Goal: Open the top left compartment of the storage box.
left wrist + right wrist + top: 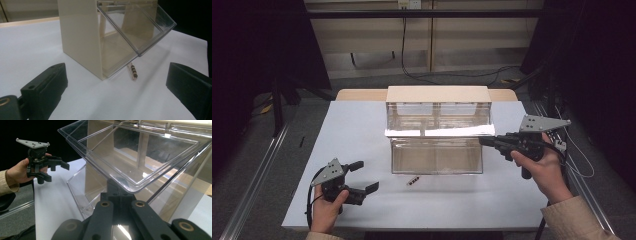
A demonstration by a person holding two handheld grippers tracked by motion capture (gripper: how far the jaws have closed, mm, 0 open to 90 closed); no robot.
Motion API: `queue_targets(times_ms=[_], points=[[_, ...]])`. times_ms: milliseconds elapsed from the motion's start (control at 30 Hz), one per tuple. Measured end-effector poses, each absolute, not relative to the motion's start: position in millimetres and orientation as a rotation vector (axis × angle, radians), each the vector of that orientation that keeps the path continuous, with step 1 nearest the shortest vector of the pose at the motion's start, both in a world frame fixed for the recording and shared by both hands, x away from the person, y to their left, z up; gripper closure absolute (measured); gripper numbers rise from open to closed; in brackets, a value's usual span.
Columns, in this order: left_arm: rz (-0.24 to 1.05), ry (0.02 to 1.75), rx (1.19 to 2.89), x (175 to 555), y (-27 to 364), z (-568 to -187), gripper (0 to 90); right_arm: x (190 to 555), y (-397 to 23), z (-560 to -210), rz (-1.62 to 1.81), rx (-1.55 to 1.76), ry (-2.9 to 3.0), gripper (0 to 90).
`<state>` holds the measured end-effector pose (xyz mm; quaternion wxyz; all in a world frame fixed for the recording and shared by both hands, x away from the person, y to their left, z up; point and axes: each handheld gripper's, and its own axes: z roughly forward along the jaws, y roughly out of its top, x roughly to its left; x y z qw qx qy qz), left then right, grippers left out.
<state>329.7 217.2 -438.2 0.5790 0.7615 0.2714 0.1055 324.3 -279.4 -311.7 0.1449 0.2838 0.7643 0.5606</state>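
A cream cabinet (438, 93) with clear plastic tilt-out bins stands mid-table. Its upper bin (412, 116) is tipped forward, and my right gripper (484, 140) is shut on the right end of that bin's front lip (130, 185). In the right gripper view its jaws (120, 191) meet just under the lip. The lower bin (437, 156) also leans out. A small brown banded part (412, 181) lies on the white table in front of it, also seen as the banded part (133, 71). My left gripper (367, 176) rests open at the front left, nothing between its jaws.
The white tabletop (357, 130) ends close behind the cabinet and at the front by the person's hands. Metal rails (257, 175) run along both sides on the floor. Cables (422, 75) trail on the floor at the back.
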Motion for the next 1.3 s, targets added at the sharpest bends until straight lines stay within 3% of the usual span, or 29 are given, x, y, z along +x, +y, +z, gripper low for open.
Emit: queue_targets(times_ms=[1300], points=[[0.199,0.609,1.810,331.4,206.7,-439.1,3.3,333.2,-274.3,-272.3,1.611,0.754,2.200,90.0]])
